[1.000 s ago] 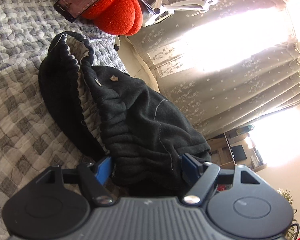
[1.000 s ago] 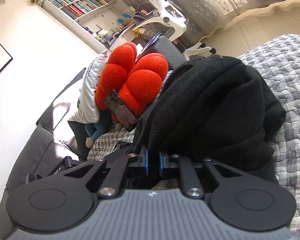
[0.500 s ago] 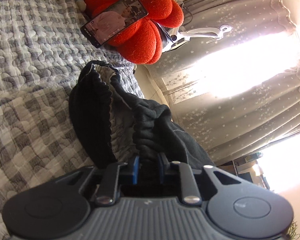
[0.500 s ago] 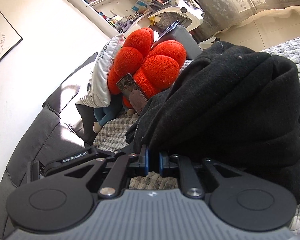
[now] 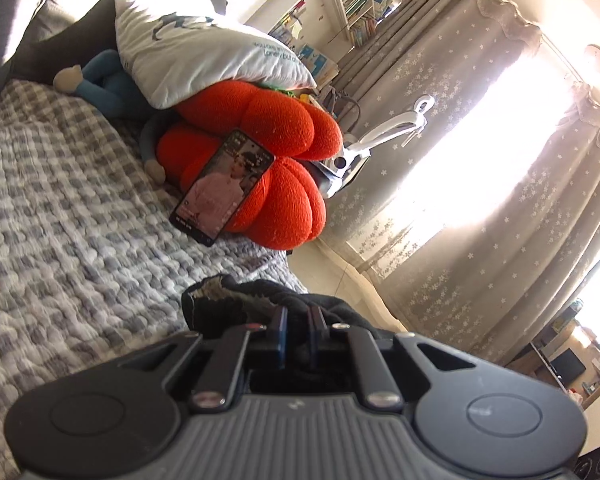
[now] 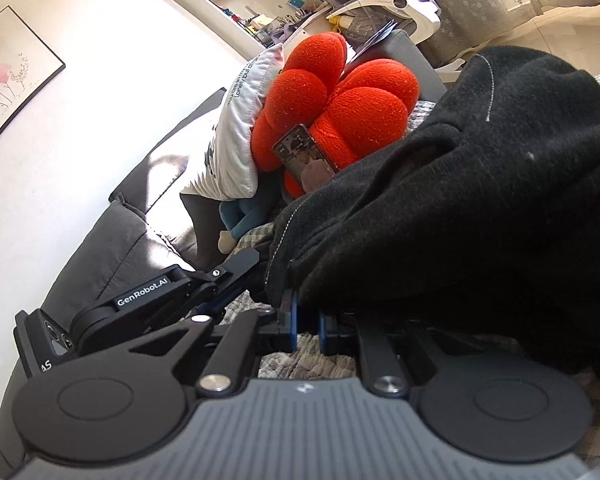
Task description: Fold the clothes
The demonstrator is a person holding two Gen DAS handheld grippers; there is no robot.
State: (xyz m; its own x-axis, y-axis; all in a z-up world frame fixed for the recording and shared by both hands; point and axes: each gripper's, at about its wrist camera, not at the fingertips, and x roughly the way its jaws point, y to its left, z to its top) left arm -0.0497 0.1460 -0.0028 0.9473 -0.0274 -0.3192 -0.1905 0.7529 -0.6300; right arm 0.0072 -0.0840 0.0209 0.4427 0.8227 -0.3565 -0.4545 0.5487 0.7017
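Observation:
A black fleece garment (image 6: 460,200) is bunched and lifted above the grey checked quilt (image 5: 60,220). My right gripper (image 6: 306,320) is shut on a lower edge of it; the cloth hangs over the right side of that view. My left gripper (image 5: 296,320) is shut on another bunched edge of the garment (image 5: 236,300), with only a small fold of black cloth showing past its fingers. The left gripper's body also shows in the right wrist view (image 6: 160,300), close on the left.
A red pumpkin-shaped cushion (image 5: 276,152) lies at the head of the bed with a phone (image 5: 222,188) leaning on it. A white pillow (image 5: 204,56) and a blue plush toy (image 5: 100,80) lie behind. Curtains (image 5: 480,200) and bookshelves stand beyond the bed.
My left gripper closed on the garment's edge and lifted it, tilting up toward the cushion. The right gripper stayed shut and rose with the cloth.

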